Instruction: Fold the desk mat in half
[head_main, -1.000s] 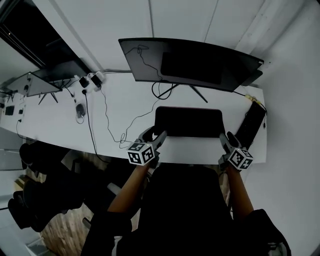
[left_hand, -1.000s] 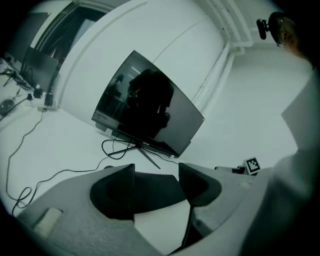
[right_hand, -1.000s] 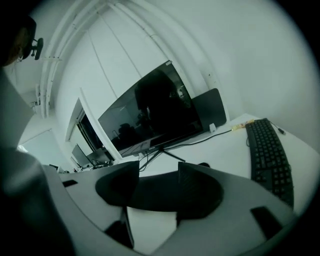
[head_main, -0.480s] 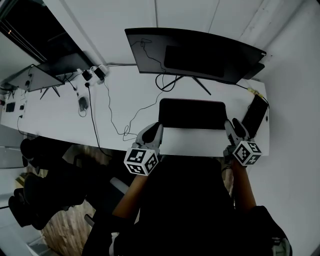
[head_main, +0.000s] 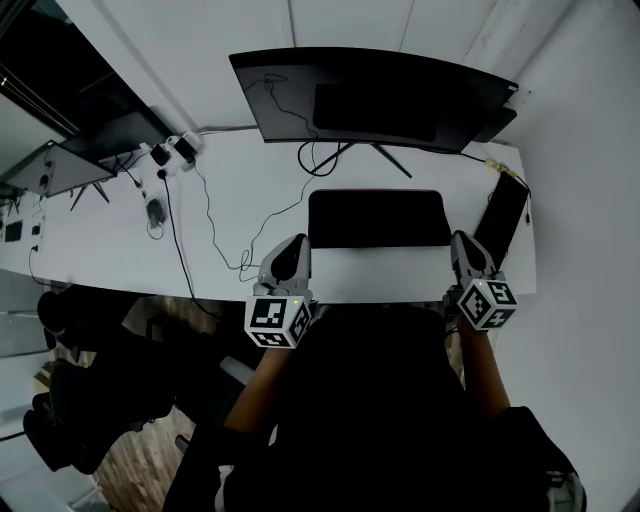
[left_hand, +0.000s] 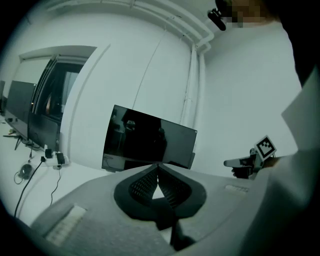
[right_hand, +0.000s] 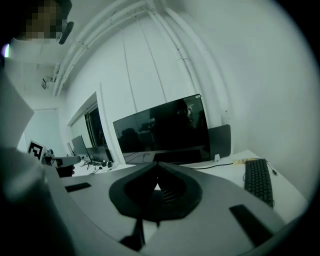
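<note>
Black desk mat (head_main: 378, 218) lies on the table (head_main: 250, 170), long axis left to right, its near edge raised. My left tool (head_main: 296, 248) and right tool (head_main: 461, 245) have just closed, clamped on its near corners; the fold runs toward the far edge.

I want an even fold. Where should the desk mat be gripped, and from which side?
At its two near corners, one gripper each, from the desk's front edge. The desk mat is a thin, wide sheet with a long edge facing the person, so corners lift it evenly. The left gripper and right gripper have just closed on them.
</note>
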